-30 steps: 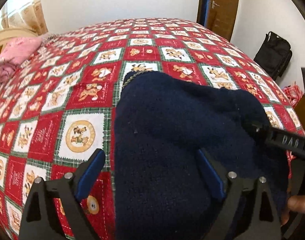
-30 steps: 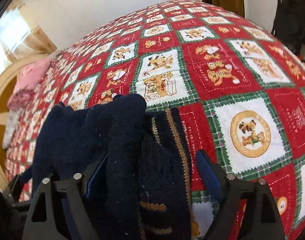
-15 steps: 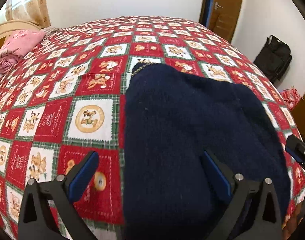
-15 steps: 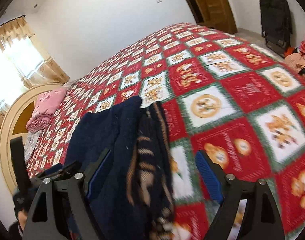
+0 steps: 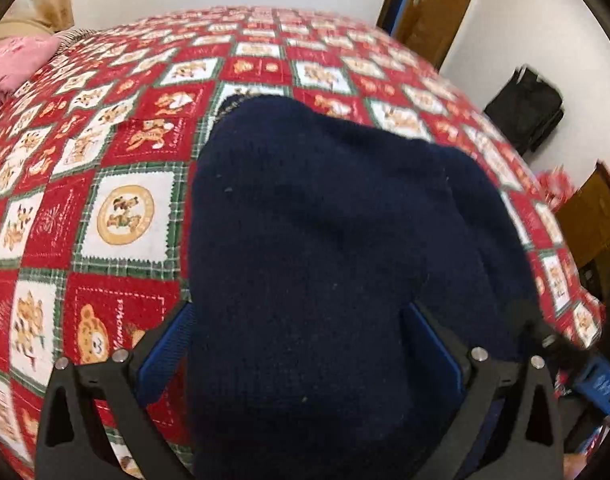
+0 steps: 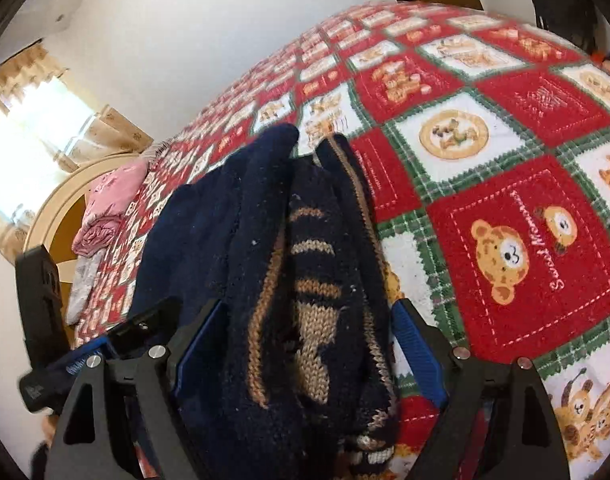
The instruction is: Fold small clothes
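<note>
Left tool [image 5: 301, 344] is spread wide, blue pads either side of the dark navy knitted sweater [image 5: 325, 240]. Right tool [image 6: 309, 344] is likewise parted around its bunched tan-patterned fold [image 6: 305, 280]. Sweater lies at the near edge of the red-and-white teddy-print bedspread [image 5: 125, 216].

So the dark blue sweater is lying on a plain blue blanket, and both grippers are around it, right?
Not quite. The blanket is a red, white and green patchwork with bears, as the left wrist view shows. The dark blue sweater does lie on it, between the fingers of the left gripper and right gripper.
</note>
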Demonstrator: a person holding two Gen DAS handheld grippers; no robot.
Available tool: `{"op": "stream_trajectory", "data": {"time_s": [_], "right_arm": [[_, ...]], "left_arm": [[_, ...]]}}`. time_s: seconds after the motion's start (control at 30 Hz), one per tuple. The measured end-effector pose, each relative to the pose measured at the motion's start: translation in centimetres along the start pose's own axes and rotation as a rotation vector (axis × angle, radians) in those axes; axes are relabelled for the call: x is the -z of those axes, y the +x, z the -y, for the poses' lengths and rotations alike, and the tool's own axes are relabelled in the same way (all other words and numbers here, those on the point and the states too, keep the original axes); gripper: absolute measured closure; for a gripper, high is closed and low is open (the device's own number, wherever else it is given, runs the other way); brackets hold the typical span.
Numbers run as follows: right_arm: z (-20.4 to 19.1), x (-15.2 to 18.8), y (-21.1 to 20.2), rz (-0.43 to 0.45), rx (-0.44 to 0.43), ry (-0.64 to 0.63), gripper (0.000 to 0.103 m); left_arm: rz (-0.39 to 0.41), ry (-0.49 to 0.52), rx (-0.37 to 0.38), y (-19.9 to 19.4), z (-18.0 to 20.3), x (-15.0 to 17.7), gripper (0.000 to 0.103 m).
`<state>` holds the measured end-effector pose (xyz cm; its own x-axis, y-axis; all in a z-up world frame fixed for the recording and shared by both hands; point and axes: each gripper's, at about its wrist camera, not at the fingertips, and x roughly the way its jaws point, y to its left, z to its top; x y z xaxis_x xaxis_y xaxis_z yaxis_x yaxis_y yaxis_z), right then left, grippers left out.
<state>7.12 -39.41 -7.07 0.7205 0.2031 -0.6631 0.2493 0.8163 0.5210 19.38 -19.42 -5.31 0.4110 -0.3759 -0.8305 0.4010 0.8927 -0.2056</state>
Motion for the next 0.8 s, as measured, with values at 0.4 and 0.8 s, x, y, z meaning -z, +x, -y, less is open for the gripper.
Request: {"op": "stream_trajectory", "data": {"time_s": [0.4, 0.8], "right_arm": [[-2.2, -0.9, 2.4, -0.069, 0.119, -0.085, 0.001], [-2.9, -0.4, 2.0, -0.07, 0.038, -0.085, 0.039]], "left_arm": [[-0.046, -0.021, 0.039, 0.8, -0.2, -0.2, 0.0], [-0.01, 0.044, 0.083, 0.1, 0.5, 0.0, 0.024]]}}
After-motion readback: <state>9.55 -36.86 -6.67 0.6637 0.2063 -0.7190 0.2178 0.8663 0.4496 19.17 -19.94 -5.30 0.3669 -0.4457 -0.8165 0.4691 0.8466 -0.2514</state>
